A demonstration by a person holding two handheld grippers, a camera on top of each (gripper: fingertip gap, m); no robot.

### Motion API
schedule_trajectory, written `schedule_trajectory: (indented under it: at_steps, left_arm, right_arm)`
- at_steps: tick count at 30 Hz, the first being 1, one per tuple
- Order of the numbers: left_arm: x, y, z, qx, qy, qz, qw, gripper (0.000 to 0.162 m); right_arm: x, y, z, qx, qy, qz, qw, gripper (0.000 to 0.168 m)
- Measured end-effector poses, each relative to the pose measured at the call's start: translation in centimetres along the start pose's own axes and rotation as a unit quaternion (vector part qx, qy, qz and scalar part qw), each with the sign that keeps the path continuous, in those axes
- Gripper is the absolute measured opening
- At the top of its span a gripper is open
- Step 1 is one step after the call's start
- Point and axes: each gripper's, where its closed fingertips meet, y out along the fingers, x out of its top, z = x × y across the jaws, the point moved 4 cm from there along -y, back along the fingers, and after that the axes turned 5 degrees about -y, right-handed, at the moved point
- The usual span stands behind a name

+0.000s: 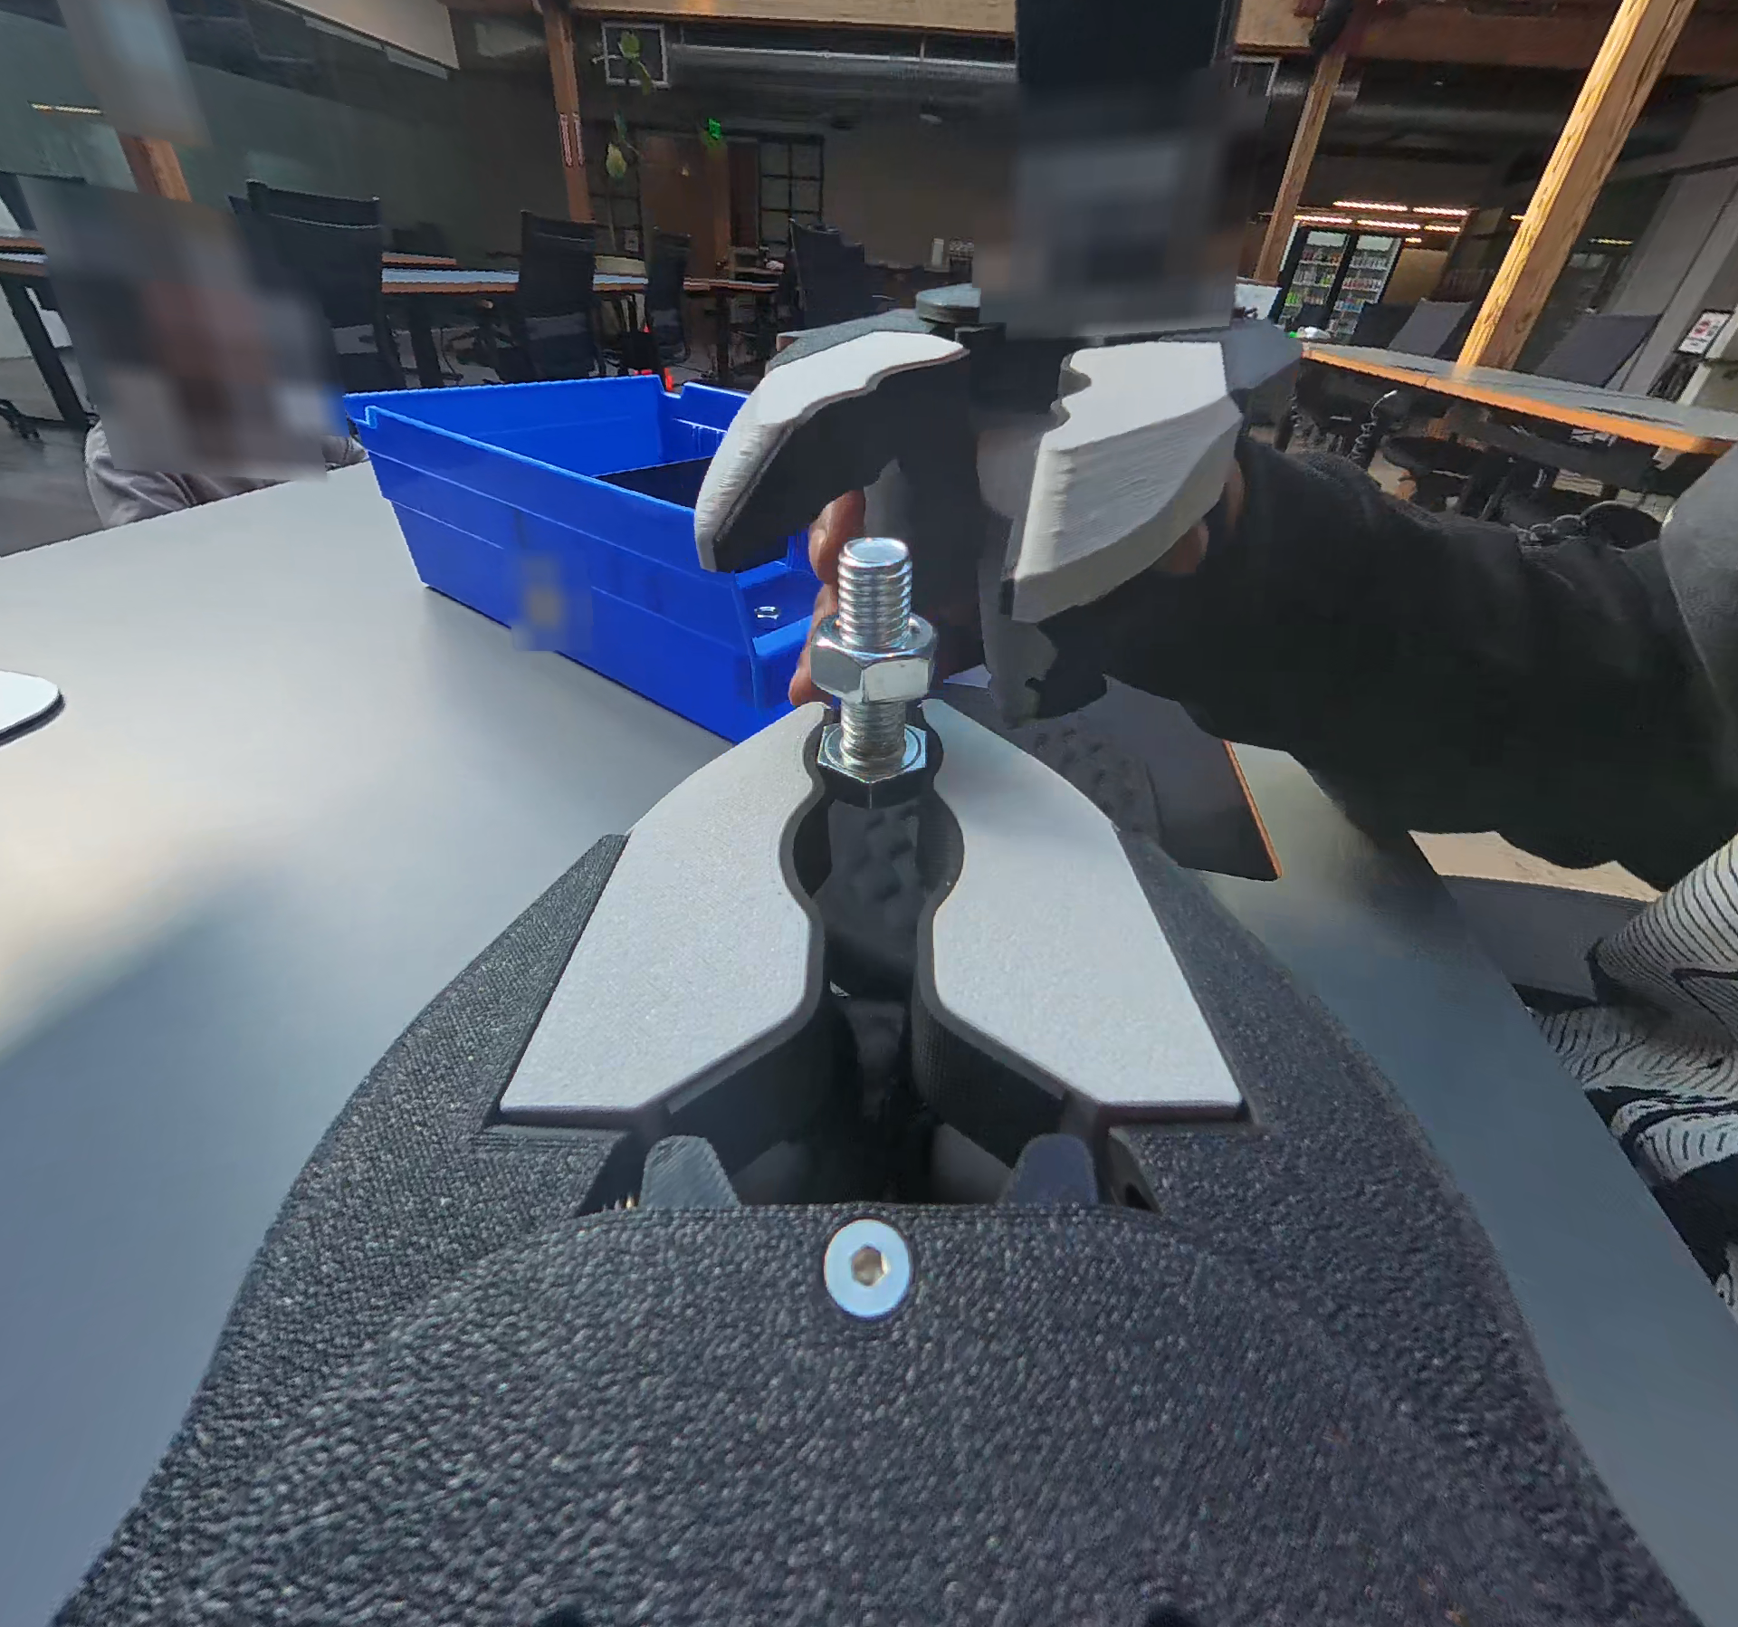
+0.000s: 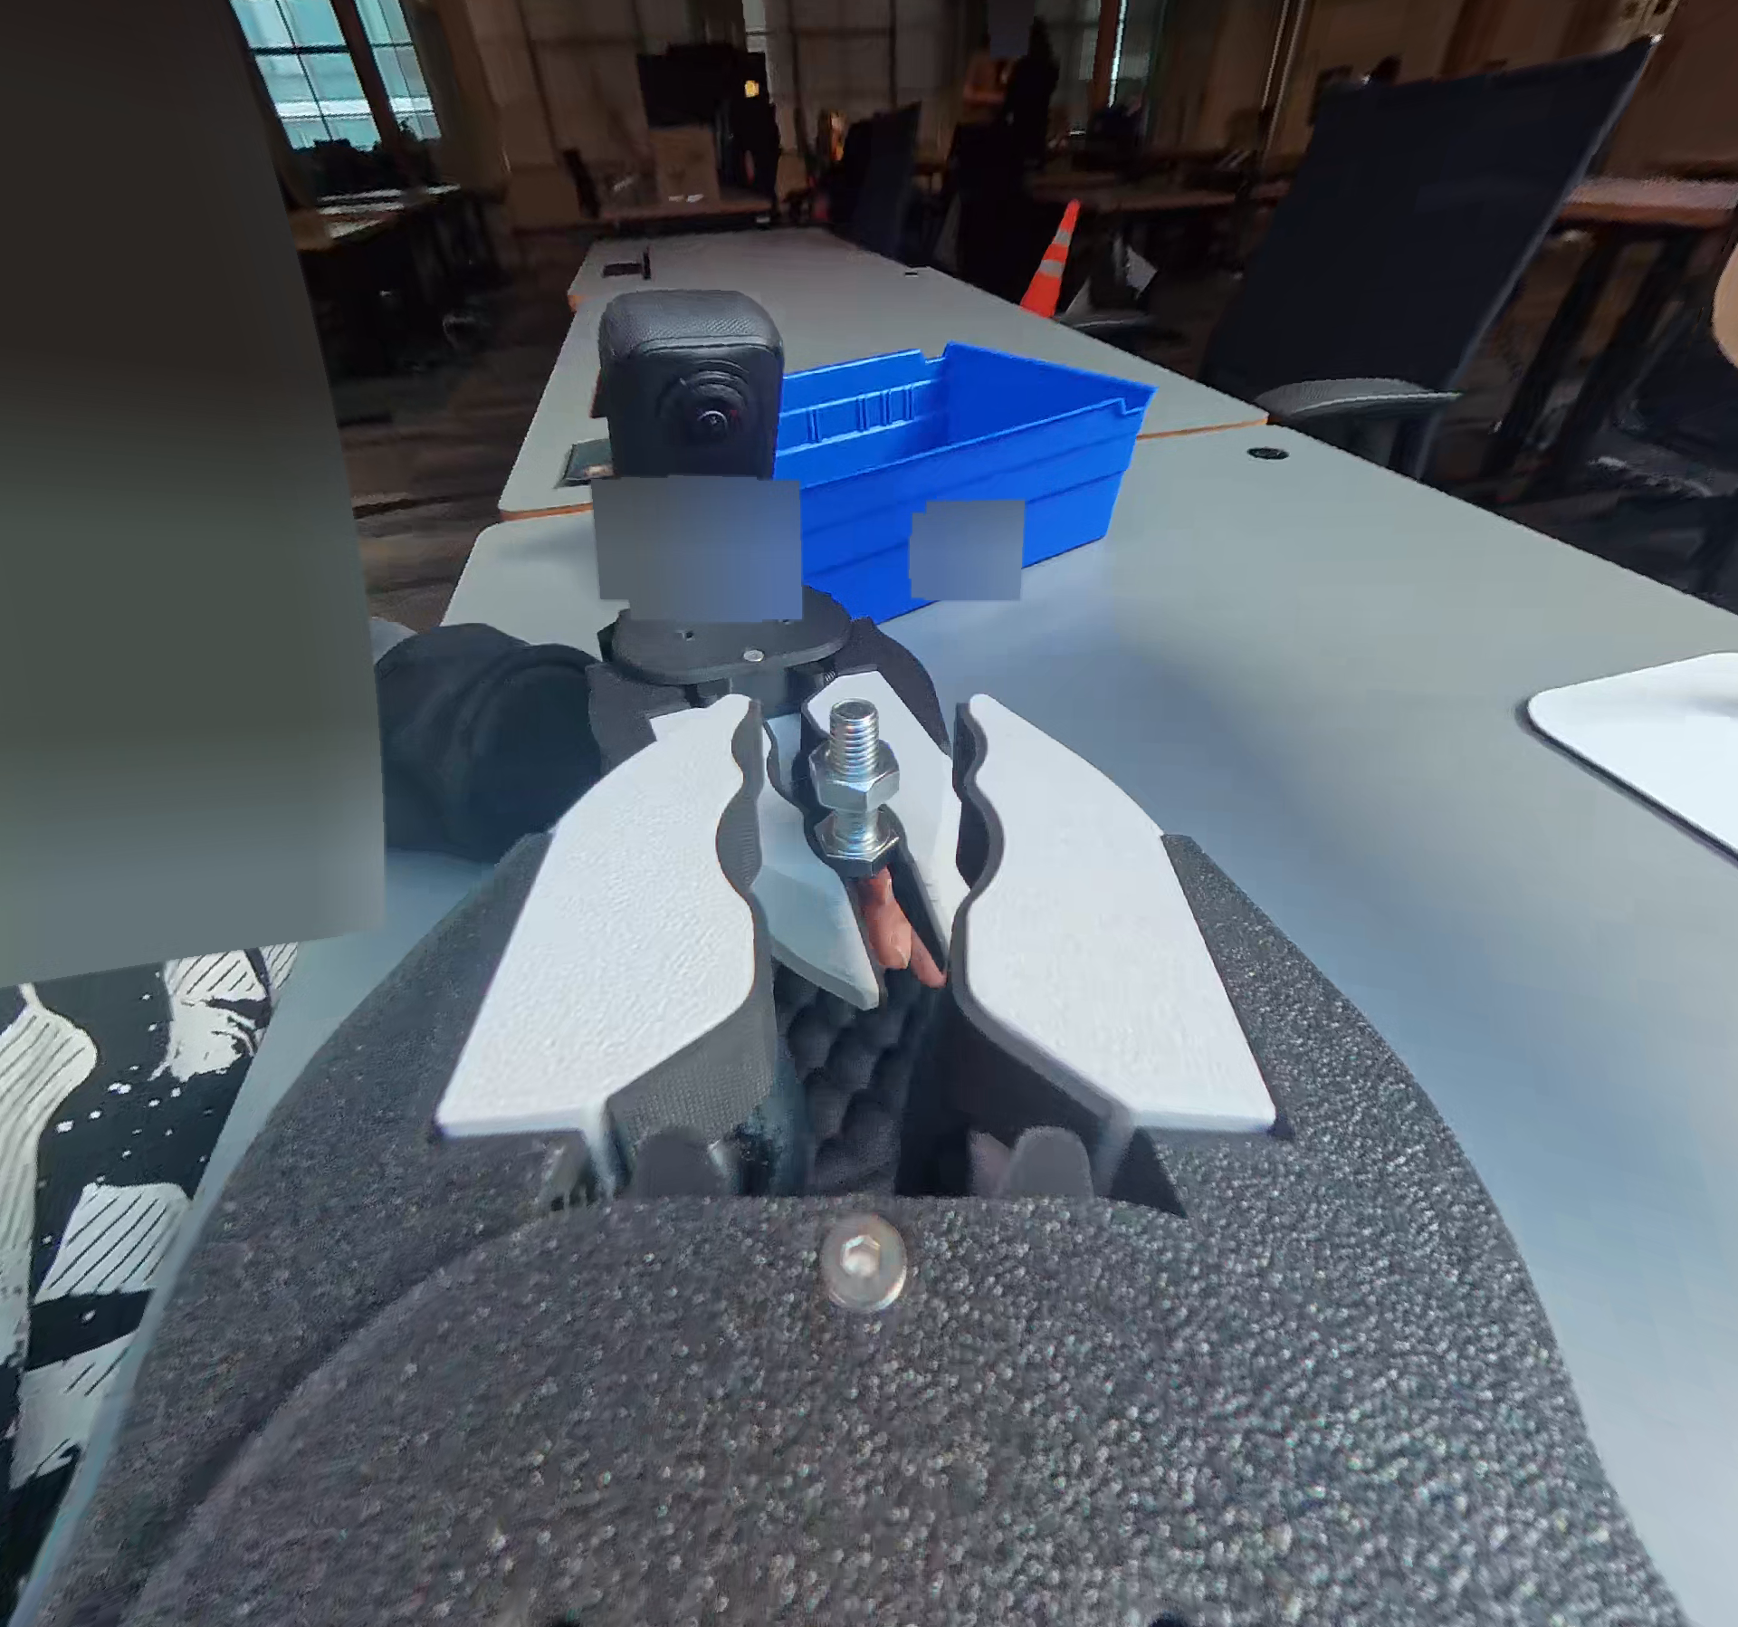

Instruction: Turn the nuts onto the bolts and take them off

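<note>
grey tabletop filled lower frames. left gripper clenched on bolt by its lower end, frame centre, bolt upright. nut sat mid-thread. right gripper was released, fingers spread either side of bolt. blue bin stood farther back, upper centre.

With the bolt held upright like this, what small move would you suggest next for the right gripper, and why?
Probably close the right gripper on the upper nut. Its fingers stand open around it, touching nothing, while the left gripper already clamps the bolt upright at its lower hex, so the nut can then be turned.
</note>
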Motion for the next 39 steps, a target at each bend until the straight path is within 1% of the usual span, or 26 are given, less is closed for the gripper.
schedule_trajectory:
  at_steps: [3,6,8,11,13,16,19,21,23,27,29,34,36,39]
  left_arm:
    - [0.0,0.0,0.0,0.0,-0.002,0.0,1.0,0.014]
    - [-0.1,0.0,0.0,-0.002,-0.004,0.002,1.0,0.013]
    - [-0.1,0.1,0.0,-0.002,-0.003,0.005,1.0,0.013]
    - [-0.2,0.1,0.1,0.0,-0.005,0.006,1.0,0.013]
    - [-0.1,0.1,0.2,-0.001,-0.01,0.004,1.0,0.013]
    - [-0.1,0.0,0.2,-0.001,-0.013,0.002,1.0,0.013]
    - [-0.1,0.1,0.2,0.0,-0.01,0.005,1.0,0.013]
    - [-0.2,0.1,0.2,0.001,-0.01,0.006,1.0,0.013]
    - [-0.2,0.1,0.1,0.0,-0.01,0.006,1.0,0.013]
    - [-0.2,0.1,0.2,0.002,-0.011,0.005,1.0,0.013]
    - [-0.2,0.1,0.1,0.002,-0.008,0.008,1.0,0.013]
    - [-0.2,0.1,0.1,0.003,-0.007,0.01,1.0,0.013]
    - [-0.2,0.1,0.1,0.002,-0.008,0.009,1.0,0.013]
    - [-0.3,0.2,0.1,0.002,-0.008,0.011,1.0,0.013]
  right_arm:
    - [-0.7,0.6,0.2,-0.034,-0.033,0.002,0.999,0.037]
    - [-1.6,1.1,0.2,-0.041,-0.035,0.016,0.998,0.034]
    - [-1.8,1.0,0.1,-0.045,-0.033,0.01,0.998,0.026]
    - [-1.8,0.2,0.2,-0.039,-0.027,0.005,0.999,0.018]
    - [-1.8,-0.5,0.3,-0.042,-0.026,0.0,0.999,0.016]
    - [-1.8,-1.9,-0.4,-0.074,-0.027,-0.008,0.997,0.005]
    - [-1.8,-2.9,-0.8,-0.092,-0.016,-0.019,0.995,0.004]
    - [-1.8,-2.9,-0.5,-0.087,-0.012,-0.021,0.996,0.004]
    - [-1.9,-2.6,-0.1,-0.078,-0.01,-0.024,0.997,0.009]
    - [-1.9,-1.0,0.4,-0.06,0.012,-0.04,0.997,0.046]
    - [-1.9,-0.1,0.3,-0.064,0.021,-0.042,0.997,0.057]
    - [-2.0,1.5,-0.3,-0.084,0.012,-0.039,0.996,0.055]
    - [-2.2,1.5,-0.5,-0.094,0.007,-0.03,0.995,0.051]
    - [-1.9,0.7,-0.7,-0.104,0.001,-0.039,0.994,0.044]
